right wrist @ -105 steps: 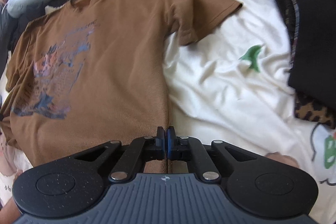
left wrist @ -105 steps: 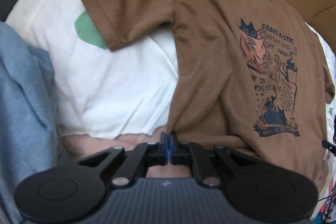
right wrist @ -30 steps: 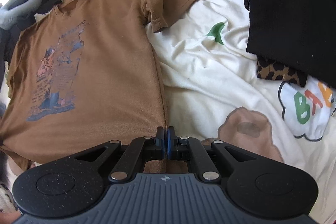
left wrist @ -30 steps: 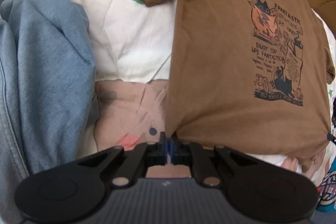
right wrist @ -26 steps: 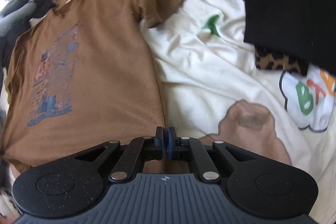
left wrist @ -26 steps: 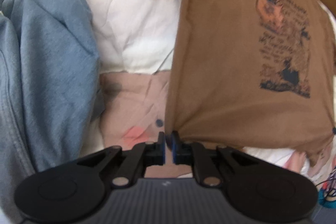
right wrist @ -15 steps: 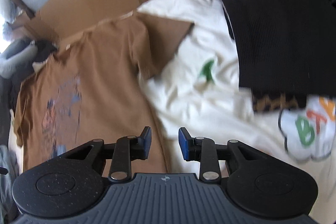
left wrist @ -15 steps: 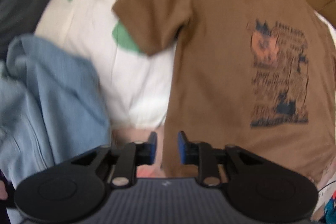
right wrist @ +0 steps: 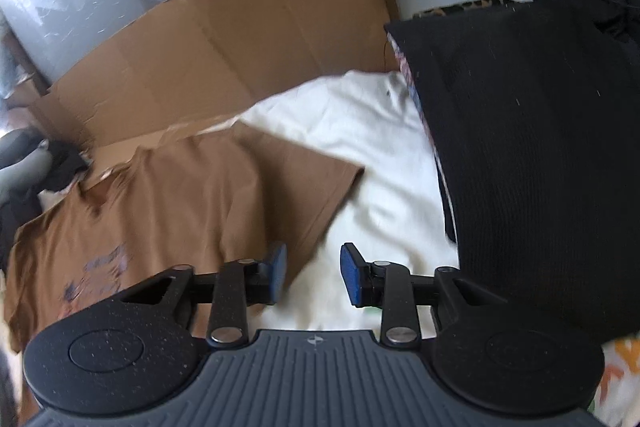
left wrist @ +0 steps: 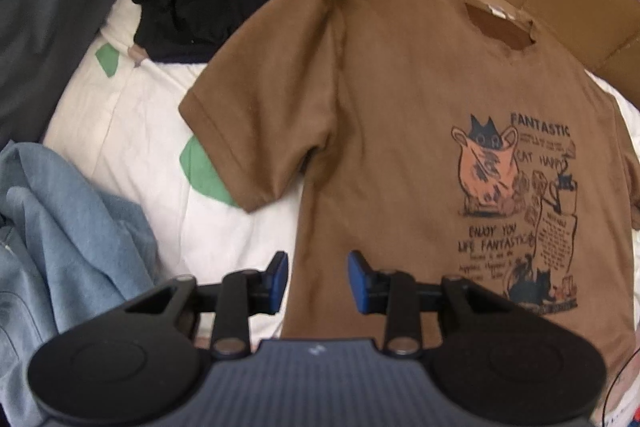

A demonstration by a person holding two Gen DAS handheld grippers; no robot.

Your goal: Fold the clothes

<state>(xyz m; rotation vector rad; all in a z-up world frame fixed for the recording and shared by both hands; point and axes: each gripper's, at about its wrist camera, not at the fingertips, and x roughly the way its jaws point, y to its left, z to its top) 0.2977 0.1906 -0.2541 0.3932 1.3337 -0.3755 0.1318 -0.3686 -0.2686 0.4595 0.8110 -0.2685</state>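
Left wrist: left gripper opening, empty, apparently above brown T-shirt side edge.

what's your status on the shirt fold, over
Left gripper and right gripper jaws opening, nothing between them. Brown t-shirt spread flat, print up, unfolded. Blue garment and black garment flank it, not on it.

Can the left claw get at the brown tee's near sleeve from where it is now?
Probably yes. The left claw is opening with nothing between its jaws, and the sleeve of the brown tee lies flat and uncovered just ahead.
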